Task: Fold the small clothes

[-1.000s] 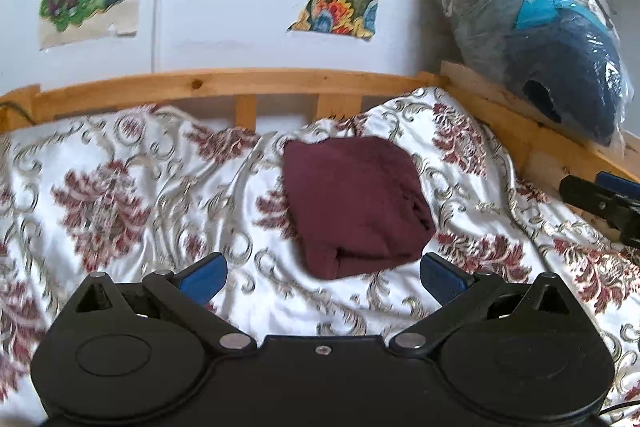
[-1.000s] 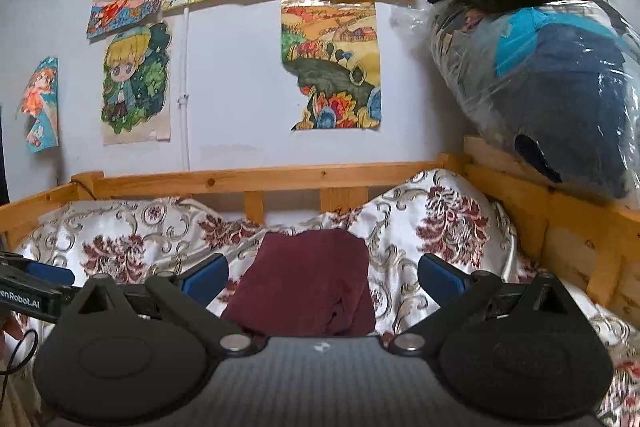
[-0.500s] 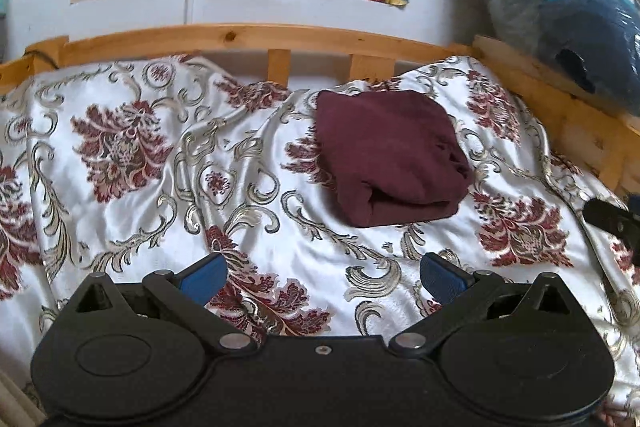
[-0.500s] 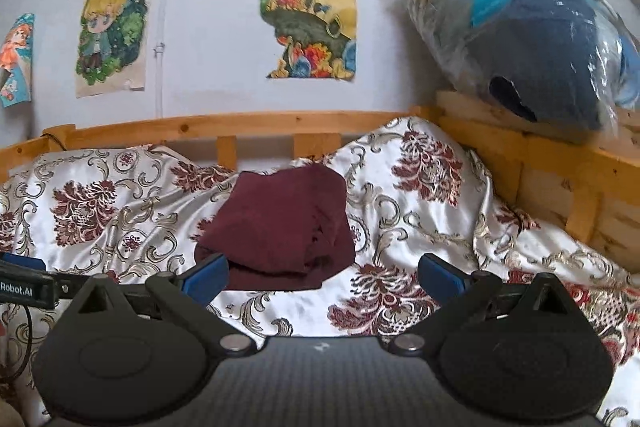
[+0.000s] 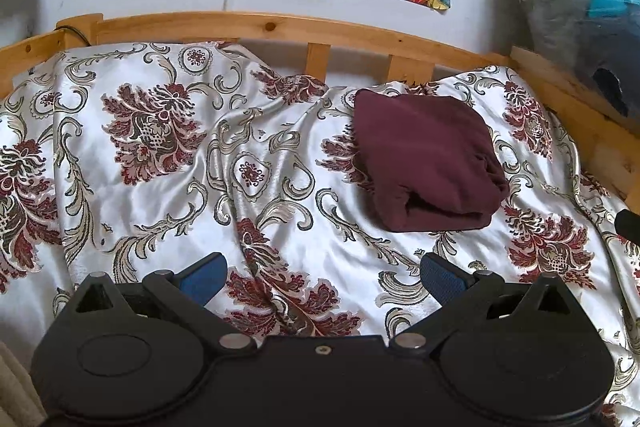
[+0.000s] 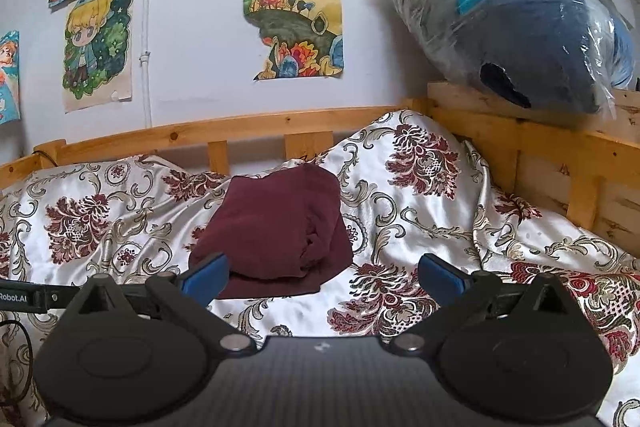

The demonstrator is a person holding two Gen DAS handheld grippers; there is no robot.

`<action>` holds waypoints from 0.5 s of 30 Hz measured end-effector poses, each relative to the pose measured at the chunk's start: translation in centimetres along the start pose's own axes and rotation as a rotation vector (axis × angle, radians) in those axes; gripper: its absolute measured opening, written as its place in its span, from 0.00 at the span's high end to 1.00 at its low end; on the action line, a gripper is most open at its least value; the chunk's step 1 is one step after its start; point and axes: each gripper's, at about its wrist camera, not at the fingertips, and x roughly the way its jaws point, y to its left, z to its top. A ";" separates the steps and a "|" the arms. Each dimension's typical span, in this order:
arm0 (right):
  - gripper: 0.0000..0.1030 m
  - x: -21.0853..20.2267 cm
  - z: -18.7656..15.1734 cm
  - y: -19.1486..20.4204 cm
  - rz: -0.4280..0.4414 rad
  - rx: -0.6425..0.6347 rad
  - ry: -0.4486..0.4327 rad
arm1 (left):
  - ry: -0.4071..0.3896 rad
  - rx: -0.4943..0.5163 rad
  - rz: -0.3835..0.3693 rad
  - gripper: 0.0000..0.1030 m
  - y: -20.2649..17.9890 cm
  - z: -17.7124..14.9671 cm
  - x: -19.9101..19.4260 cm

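Nearest each lens: left gripper [image 5: 320, 273] and right gripper [image 6: 322, 273], both w/ blue-padded fingers spread wide, nothing between them, hovering over the satin floral bedspread [image 5: 168, 195]. Mid-field: maroon garment [image 5: 428, 159] lies on the bedspread as a compact folded bundle, right of centre in left-wrist view; in right-wrist view it sits just beyond the right gripper's left finger pad [image 6: 206, 277], apart from both tools. Far field: wooden bed rail [image 5: 280, 27], then wall w/ cartoon posters [image 6: 96, 47]; at far right, plastic-wrapped bedding [image 6: 516, 27] rests on the frame, dark cloth heaped on top. Step in hand (judged): fold of this item appears complete, grippers clear of it. Next move prob. calls for fetching another small garment, not visible in either view, or squaring the bundle's loose front edge.
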 end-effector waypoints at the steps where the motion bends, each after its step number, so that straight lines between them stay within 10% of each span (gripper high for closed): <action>1: 0.00 0.0 0.0 0.0 0.000 -0.002 0.000 | -0.001 0.003 -0.001 0.01 -0.1 0.0 0.0; 15: 0.00 -0.2 0.3 0.1 0.006 -0.021 -0.012 | -0.010 0.024 -0.008 0.01 -0.3 -0.2 -0.3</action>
